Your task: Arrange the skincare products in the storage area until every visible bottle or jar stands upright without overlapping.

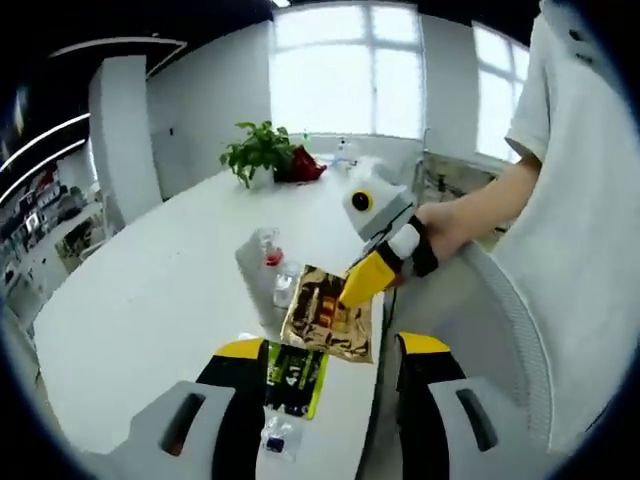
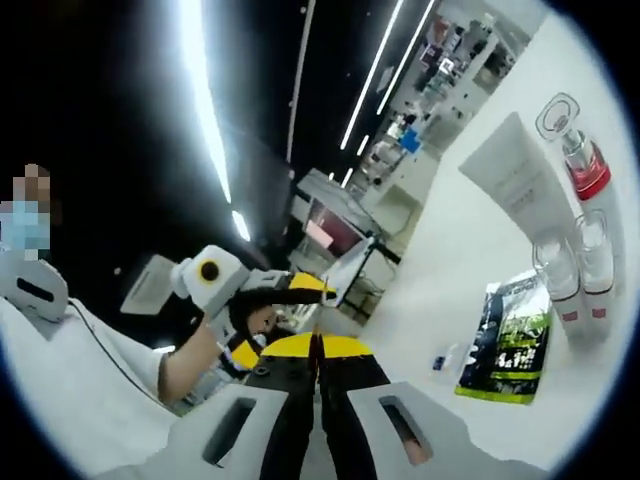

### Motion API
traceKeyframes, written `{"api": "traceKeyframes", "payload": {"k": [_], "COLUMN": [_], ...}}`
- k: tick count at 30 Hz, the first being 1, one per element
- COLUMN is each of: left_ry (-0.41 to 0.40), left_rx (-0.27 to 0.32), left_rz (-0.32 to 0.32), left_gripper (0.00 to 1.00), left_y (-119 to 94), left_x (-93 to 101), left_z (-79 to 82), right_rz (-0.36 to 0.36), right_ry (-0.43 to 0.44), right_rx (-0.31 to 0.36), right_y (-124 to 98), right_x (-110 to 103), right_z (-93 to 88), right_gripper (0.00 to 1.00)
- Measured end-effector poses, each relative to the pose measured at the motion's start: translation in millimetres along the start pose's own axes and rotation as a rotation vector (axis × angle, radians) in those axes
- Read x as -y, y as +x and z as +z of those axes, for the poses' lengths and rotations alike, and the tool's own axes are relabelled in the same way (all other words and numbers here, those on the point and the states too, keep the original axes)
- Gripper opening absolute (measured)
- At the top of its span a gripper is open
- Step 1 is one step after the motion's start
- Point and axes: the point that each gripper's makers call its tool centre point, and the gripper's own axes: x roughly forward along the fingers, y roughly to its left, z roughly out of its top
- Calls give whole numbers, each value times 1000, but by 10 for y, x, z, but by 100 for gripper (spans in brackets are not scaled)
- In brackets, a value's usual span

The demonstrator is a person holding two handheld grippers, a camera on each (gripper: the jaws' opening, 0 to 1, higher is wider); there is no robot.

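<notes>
My right gripper (image 1: 362, 280) comes in from the right, held by a hand, and is shut on the upper edge of a gold foil sachet (image 1: 328, 318) hanging above the table. My left gripper (image 1: 332, 348) stands open below it, jaws wide apart, touching nothing. A green and black sachet (image 1: 295, 378) lies flat on the white table (image 1: 140, 300), with a small clear packet (image 1: 278, 437) beside it. Behind stand a white tube (image 1: 252, 268) and clear bottles with red bands (image 1: 270, 250). In the right gripper view my own jaws (image 2: 316, 350) meet, the white tube (image 2: 520, 180), a red-banded bottle (image 2: 582, 165) and the green sachet (image 2: 510, 340) off to one side.
A potted plant (image 1: 262, 150) and a red object (image 1: 300, 165) stand at the table's far end under the windows. A person in a white shirt (image 1: 580, 230) is close on the right. Two small clear bottles (image 2: 562, 280) stand next to the green sachet.
</notes>
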Motion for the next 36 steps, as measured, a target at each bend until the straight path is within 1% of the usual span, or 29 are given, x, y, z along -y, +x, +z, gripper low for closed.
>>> {"api": "traceKeyframes", "payload": {"k": [3, 5, 6, 7, 8, 9, 10, 11, 12, 13, 14, 15, 16, 18, 19, 20, 22, 23, 24, 26, 27, 29, 31, 33, 36], "left_ry": [-80, -157, -207, -254, -293, -346, -371, -410, -435, -490, -525, -597, -637, -717, -742, -753, -781, -804, -841, -899, -911, -914, -923, -949, -967], "left_rx": [26, 37, 65, 78, 90, 113, 122, 154, 172, 196, 212, 246, 276, 331, 338, 328, 331, 346, 373, 395, 401, 407, 396, 397, 390], "left_rz": [41, 85, 104, 118, 126, 140, 148, 142, 139, 137, 135, 131, 121, 74, 72, 84, 107, 111, 106, 96, 95, 97, 99, 105, 115], "left_gripper": [52, 51, 51, 51, 51, 50, 50, 49, 47, 45, 43, 40, 38, 32, 30, 28, 27, 25, 22, 16, 12, 9, 8, 6, 5], "left_y": [-38, -57, -89, -107, -98, -99, -103, -113, -119, -129, -128, -127, -125, -100, -89, -70, -67, -73, -78, -85, -89, -85, -65, -62, -64], "left_x": [-75, -111, -177, -206, -178, -166, -169, -161, -154, -156, -151, -150, -143, -89, -85, -81, -96, -105, -110, -122, -132, -142, -134, -152, -184], "left_z": [-54, -89, -134, -165, -138, -124, -127, -129, -134, -153, -160, -163, -153, -160, -190, -261, -333, -336, -323, -325, -329, -338, -353, -370, -408], "right_rz": [-4, -6, -7, -7, -6, -4, -3, 0, 2, 2, 1, 3, 3, 0, 0, 2, -11, -14, -17, -20, -24, -31, -35, -56, -72], "right_ry": [5, 12, 14, 18, 24, 27, 33, 40, 47, 52, 53, 52, 53, 55, 64, 79, 81, 79, 79, 84, 83, 86, 91, 75, 73], "right_rx": [14, 25, 32, 37, 41, 51, 62, 73, 81, 84, 84, 83, 81, 84, 91, 101, 105, 103, 101, 97, 94, 93, 97, 86, 72], "right_y": [11, 25, 36, 48, 61, 79, 95, 118, 136, 154, 172, 200, 215, 236, 240, 245, 246, 249, 254, 264, 269, 283, 307, 335, 369], "right_x": [5, 12, 15, 15, 12, 10, 7, 2, -2, 0, -1, -7, -8, 3, 10, 15, 39, 41, 47, 68, 79, 97, 103, 132, 158], "right_z": [23, 42, 55, 62, 69, 84, 100, 113, 122, 124, 120, 112, 105, 91, 92, 94, 92, 85, 75, 55, 46, 40, 49, 44, 27], "right_gripper": [1, 1, 1, 1, 1, 1, 1, 1, 1, 1, 1, 1, 1, 1, 1, 1, 1, 1, 1, 1, 1, 1, 1, 1, 1]}}
